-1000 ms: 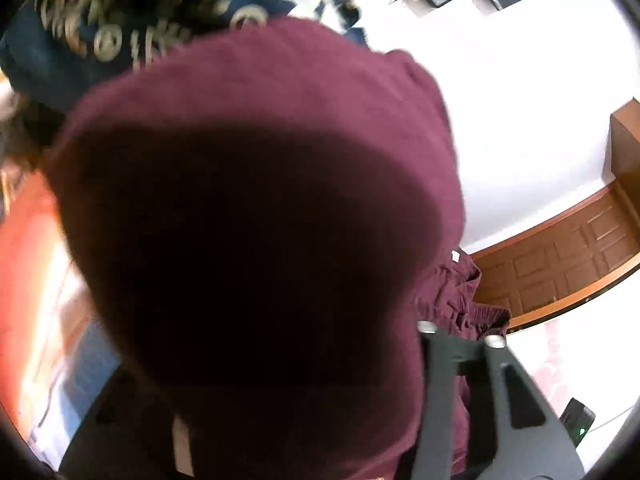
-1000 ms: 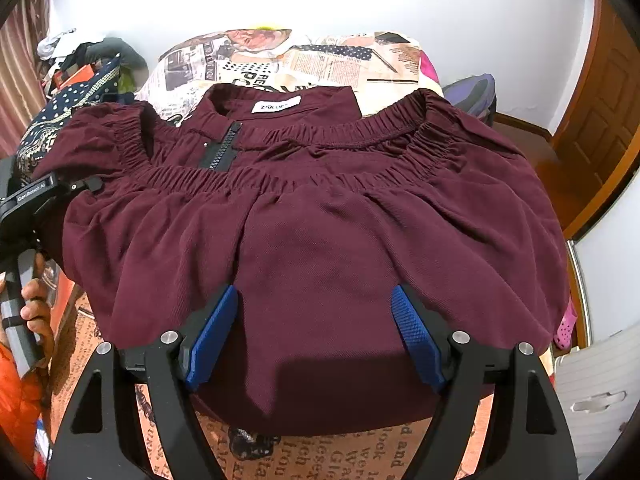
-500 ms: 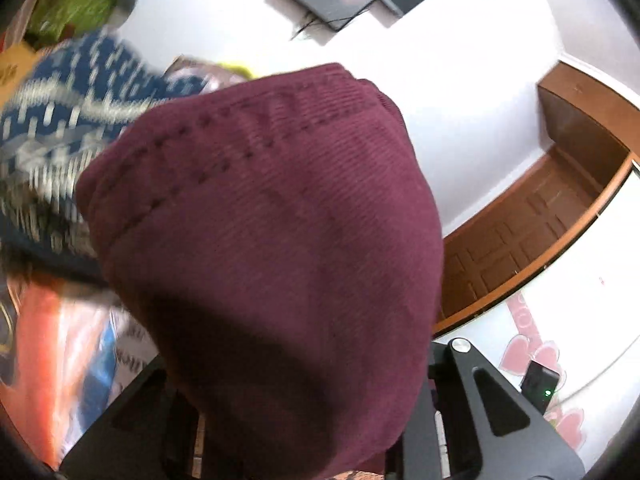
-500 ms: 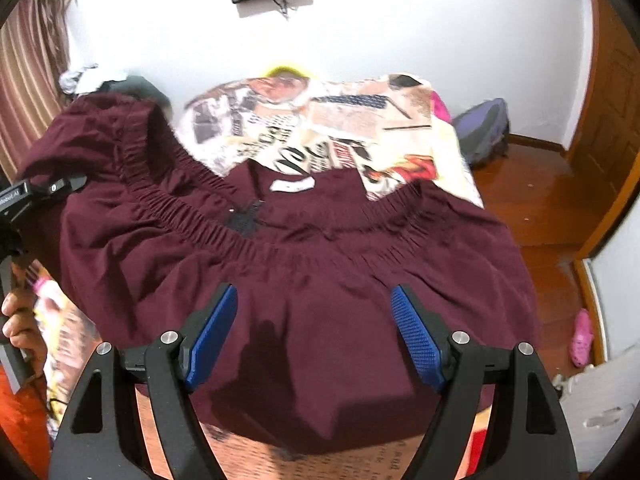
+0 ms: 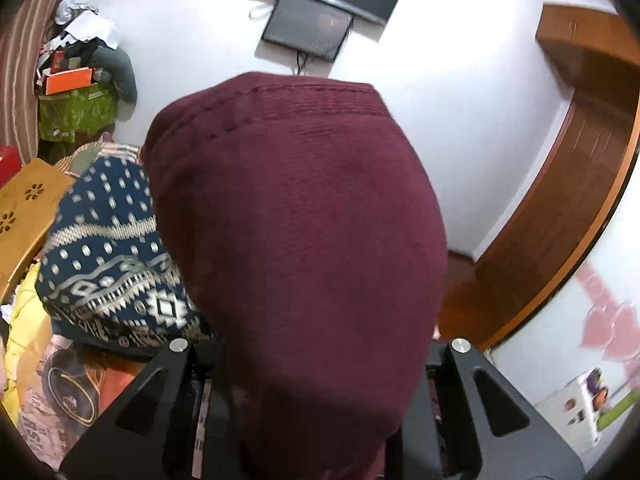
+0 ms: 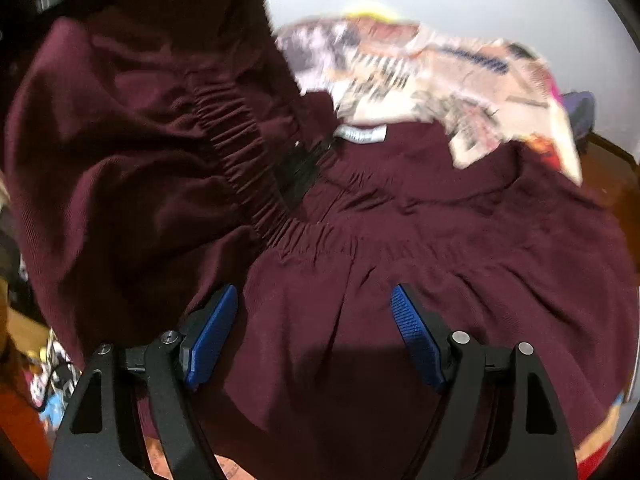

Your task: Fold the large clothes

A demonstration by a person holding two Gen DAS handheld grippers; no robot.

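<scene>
My left hand-held gripper [image 5: 320,384] is clamped on the maroon garment's [image 6: 440,240] lifted left edge while my right hand-held gripper [image 6: 316,332] gapes above the bed [image 6: 460,76], so folding looks barely begun.

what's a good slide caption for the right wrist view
Right gripper, blue-padded jaws open, over a maroon garment lifted on its left side above the newspaper-print cover.
</scene>
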